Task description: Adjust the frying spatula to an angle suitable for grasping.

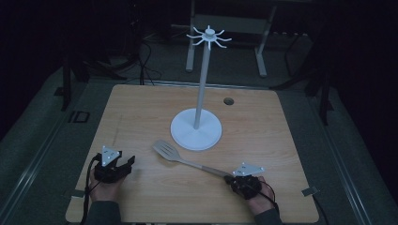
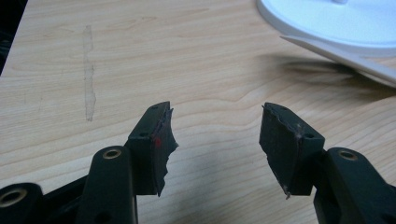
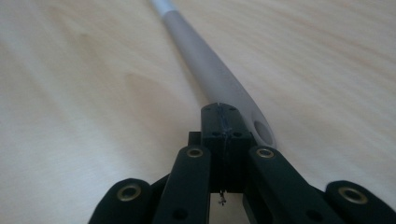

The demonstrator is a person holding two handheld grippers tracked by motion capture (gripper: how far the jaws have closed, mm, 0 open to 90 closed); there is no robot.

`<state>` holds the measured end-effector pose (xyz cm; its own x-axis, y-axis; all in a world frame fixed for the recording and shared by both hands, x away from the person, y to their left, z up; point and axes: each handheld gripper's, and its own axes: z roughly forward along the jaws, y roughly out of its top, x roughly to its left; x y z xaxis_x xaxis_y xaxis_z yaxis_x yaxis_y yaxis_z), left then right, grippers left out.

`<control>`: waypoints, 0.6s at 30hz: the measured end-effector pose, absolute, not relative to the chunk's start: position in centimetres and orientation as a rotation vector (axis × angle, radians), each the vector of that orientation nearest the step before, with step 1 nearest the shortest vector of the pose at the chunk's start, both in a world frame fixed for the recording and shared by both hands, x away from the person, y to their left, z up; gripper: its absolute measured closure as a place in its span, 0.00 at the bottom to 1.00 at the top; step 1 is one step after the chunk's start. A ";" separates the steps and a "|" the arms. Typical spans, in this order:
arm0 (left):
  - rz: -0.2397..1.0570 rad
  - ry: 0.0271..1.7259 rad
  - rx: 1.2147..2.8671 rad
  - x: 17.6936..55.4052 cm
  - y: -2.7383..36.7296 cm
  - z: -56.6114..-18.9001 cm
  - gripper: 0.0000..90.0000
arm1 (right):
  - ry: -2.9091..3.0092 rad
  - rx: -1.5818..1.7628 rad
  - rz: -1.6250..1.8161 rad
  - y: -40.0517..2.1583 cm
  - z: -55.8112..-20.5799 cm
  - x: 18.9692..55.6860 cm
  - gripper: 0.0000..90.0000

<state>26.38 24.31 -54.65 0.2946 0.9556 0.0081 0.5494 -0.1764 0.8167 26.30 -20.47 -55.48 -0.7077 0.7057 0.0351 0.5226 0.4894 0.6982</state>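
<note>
- The spatula (image 1: 187, 161) lies flat on the table (image 1: 141, 112), in the lower middle of the high view. Its slotted blade is near the base of the white stand (image 1: 196, 129), and its handle runs down and right towards my right gripper (image 1: 233, 178).
- That long axis is what counts: the handle end points almost straight at my right gripper, which is far nearer than my left gripper (image 1: 126, 163) at the lower left.
- My right gripper's jaws are pressed together with nothing between them; in the right gripper view the handle end with its hanging hole (image 3: 261, 130) sits just beside the tips, on their right.
- My left gripper stands wide and empty over bare wood.
- The left gripper view (image 2: 215, 126) catches the stand's base and the blade's edge at its upper right; the hooks on top show in the high view.
</note>
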 end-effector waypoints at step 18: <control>0.696 1.274 1.881 26.3 23.7 -54.6 0.50 | 2.256 1.213 0.962 -23.4 -55.9 31.9 1.00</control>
